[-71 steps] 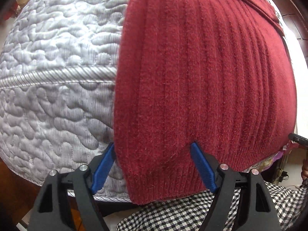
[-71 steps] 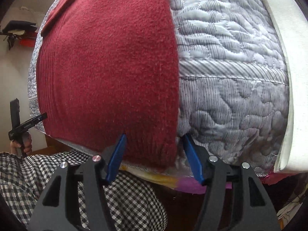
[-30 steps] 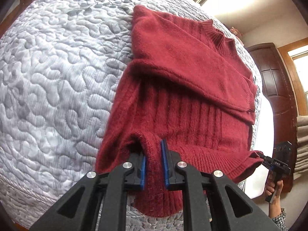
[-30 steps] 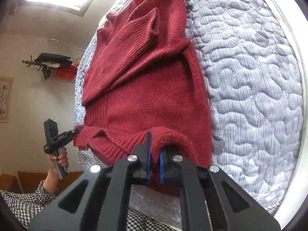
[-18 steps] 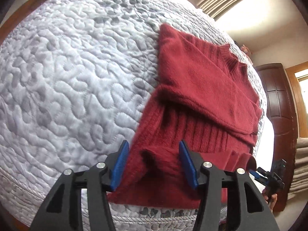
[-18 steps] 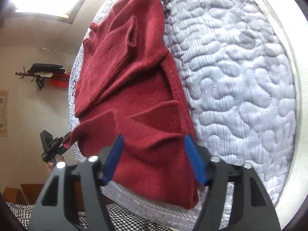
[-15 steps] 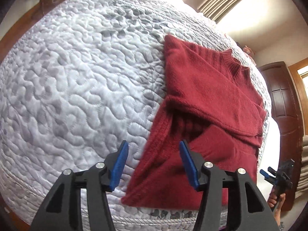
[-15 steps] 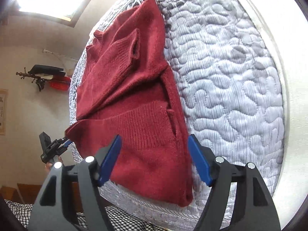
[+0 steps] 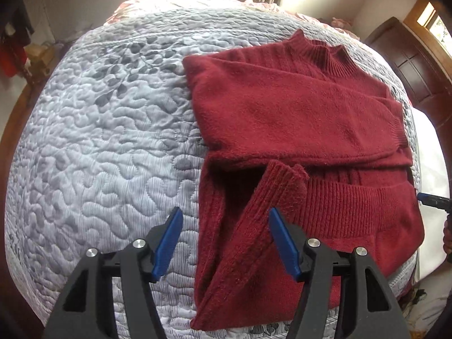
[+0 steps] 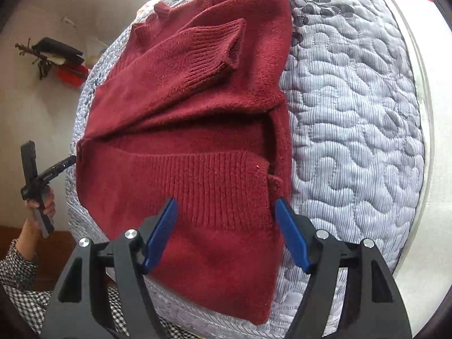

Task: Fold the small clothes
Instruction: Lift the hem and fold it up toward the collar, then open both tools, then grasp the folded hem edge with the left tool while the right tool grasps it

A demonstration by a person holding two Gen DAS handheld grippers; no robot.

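Left wrist view showed the left gripper [image 9: 223,240] with its blue-padded jaws spread wide and holding nothing, hovering above the dark red sweater [image 9: 296,118] that lay on the grey quilted bedspread [image 9: 99,147]. Between and just ahead of the jaws lay the sweater's left edge and a ribbed hem corner [image 9: 282,180], turned up and twisted back over the body. Further ahead of the claw a sleeve lay folded across the chest, with the ribbed collar at the far end. Off to the claw's right, the blue tip of the other gripper [image 9: 429,199] peeked in beside the sweater's edge.

Right wrist view showed the right gripper [image 10: 226,234] likewise wide open and empty, above the folded-up ribbed hem band [image 10: 203,175], which lay flat across the lower body just ahead of the jaws. A sleeve cuff [image 10: 217,48] rested on the chest further ahead. To the claw's left, a hand [image 10: 39,206] in a checked sleeve held the left tool, its tip close beside the sweater's edge; whether it touched the sweater I could not tell
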